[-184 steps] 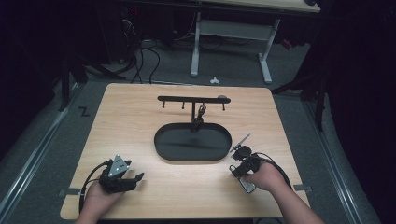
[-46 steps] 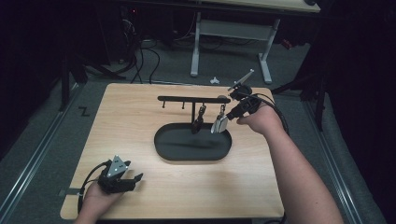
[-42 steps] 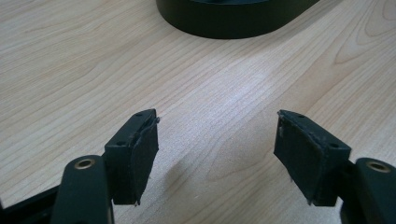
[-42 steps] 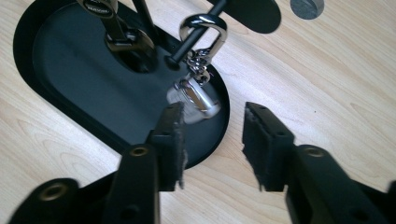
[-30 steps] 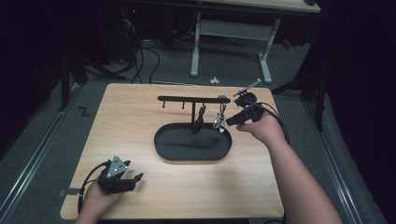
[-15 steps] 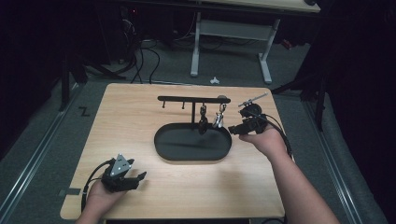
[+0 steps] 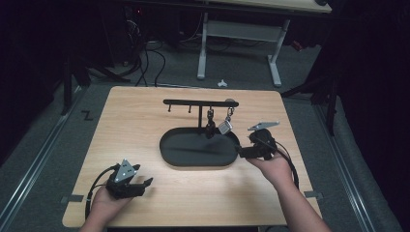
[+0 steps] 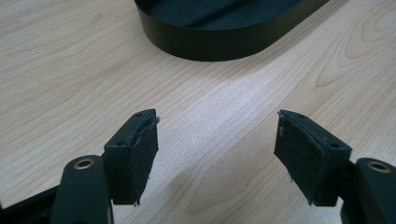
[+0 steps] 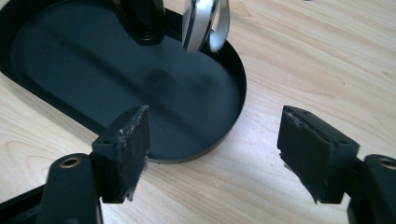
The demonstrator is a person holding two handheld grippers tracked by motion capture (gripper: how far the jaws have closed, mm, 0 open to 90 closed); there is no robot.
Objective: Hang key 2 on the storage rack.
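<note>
Wooden worktop (image 7: 145, 125), carrying a black oval tray (image 7: 193, 157) with a post and crossbar rack (image 7: 198, 102) rising from its far side.

Hanging items: a silver keyring tag (image 7: 224, 126) hangs from the rack's right end, above the tray's far right edge; a dark item (image 7: 210, 126) hangs just beside it, too small in the high view to name. In the right gripper view both are cut off by the top edge and blurred, the silver one (image 9: 205, 23) showing only its lower part.

Right claw (image 9: 215, 154): jaws wide apart and just been opening, nothing between them, held over the tray's right rim (image 9: 236, 70). In the high view it (image 7: 241, 152) sits just beside the tray's right end, its fingertips hard to make out against the black.

Left claw (image 8: 215, 154): jaws open, empty, over bare wood near the front left corner (image 7: 138, 186), well apart from the tray (image 8: 224, 32), whose far part is cut off.
</note>
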